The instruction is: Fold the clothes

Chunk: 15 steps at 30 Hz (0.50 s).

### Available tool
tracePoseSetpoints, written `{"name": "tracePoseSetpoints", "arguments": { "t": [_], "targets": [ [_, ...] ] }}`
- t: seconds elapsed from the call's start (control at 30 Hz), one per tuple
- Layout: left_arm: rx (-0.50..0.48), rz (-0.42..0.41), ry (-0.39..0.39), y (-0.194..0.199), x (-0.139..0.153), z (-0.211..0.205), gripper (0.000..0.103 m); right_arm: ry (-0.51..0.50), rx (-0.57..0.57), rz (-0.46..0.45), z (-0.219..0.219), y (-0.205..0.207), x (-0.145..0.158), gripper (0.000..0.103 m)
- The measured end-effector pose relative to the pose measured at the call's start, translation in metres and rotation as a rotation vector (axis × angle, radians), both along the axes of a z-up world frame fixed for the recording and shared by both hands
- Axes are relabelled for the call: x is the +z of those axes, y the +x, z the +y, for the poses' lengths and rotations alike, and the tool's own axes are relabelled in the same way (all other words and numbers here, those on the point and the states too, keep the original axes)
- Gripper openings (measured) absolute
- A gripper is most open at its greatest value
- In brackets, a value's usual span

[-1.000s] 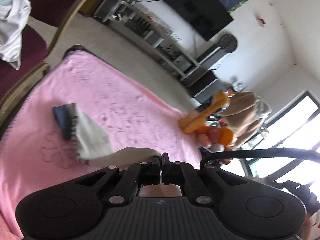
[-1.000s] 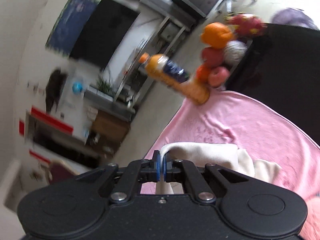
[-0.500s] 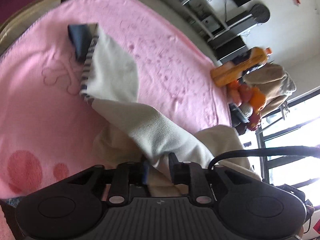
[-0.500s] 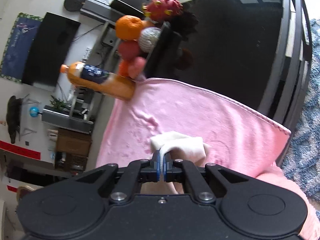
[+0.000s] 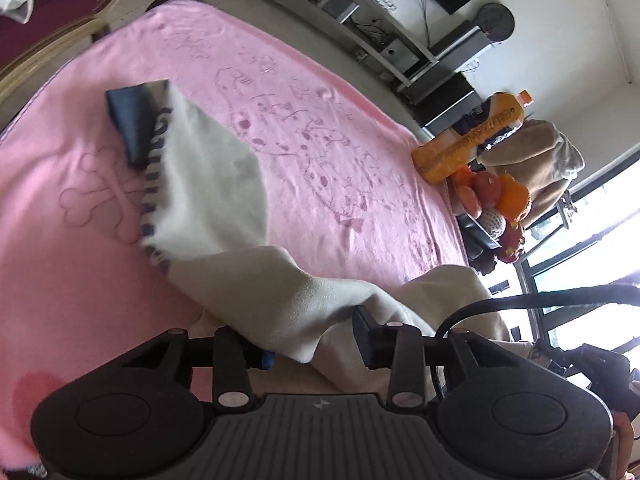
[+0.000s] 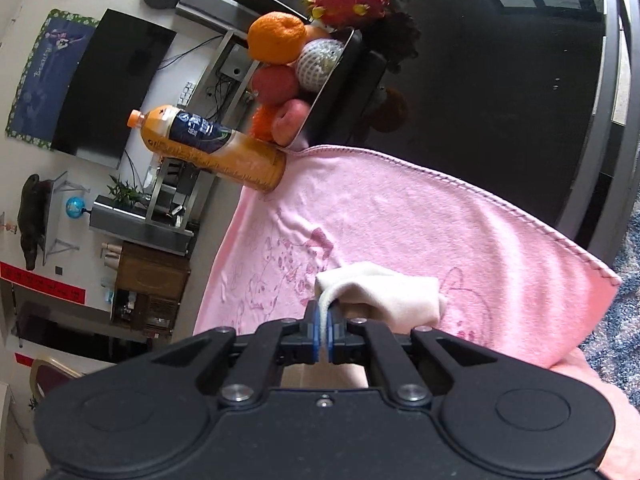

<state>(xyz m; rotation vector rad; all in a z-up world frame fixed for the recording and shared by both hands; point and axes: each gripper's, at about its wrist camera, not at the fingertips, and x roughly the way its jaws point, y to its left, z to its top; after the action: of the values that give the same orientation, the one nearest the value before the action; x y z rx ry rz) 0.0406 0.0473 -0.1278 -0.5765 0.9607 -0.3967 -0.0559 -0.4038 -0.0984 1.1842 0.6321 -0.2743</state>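
The right gripper is pinching the cream garment's edge; the left gripper, spread around cloth, is best smoothing it flat beside the orange bottle.

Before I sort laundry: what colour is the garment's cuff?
Dark navy cuff, with a navy-striped band beside it; left wrist view.

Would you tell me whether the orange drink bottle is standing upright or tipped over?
Upright. The bottle stands on its base at the pink blanket's far edge, cap away from it; only the camera's tilt slants it.

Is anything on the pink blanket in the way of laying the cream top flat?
Nothing visible blocks it. The cream top lies on the pink blanket; the orange bottle and fruit stand off at the blanket's edge.
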Motion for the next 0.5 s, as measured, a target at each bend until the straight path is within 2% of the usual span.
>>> {"name": "tracePoseSetpoints", "arguments": {
  "t": [0.07, 0.23, 0.4, 0.5],
  "targets": [
    [-0.007, 0.015, -0.029, 0.001, 0.000, 0.004, 0.014, 0.000, 0.004, 0.001, 0.000, 0.003, 0.000, 0.004],
    [-0.043, -0.002, -0.087, -0.010, 0.015, 0.014, 0.003, 0.027, 0.007, 0.003, -0.003, 0.000, -0.001, 0.006],
    [-0.042, -0.056, -0.136, -0.019, 0.033, 0.021, 0.001, 0.054, 0.012, 0.004, -0.007, -0.003, -0.004, 0.007],
    [-0.038, -0.047, -0.102, -0.015, 0.030, 0.015, 0.001, 0.056, 0.014, 0.008, -0.007, -0.002, -0.006, 0.007]
  ]
}}
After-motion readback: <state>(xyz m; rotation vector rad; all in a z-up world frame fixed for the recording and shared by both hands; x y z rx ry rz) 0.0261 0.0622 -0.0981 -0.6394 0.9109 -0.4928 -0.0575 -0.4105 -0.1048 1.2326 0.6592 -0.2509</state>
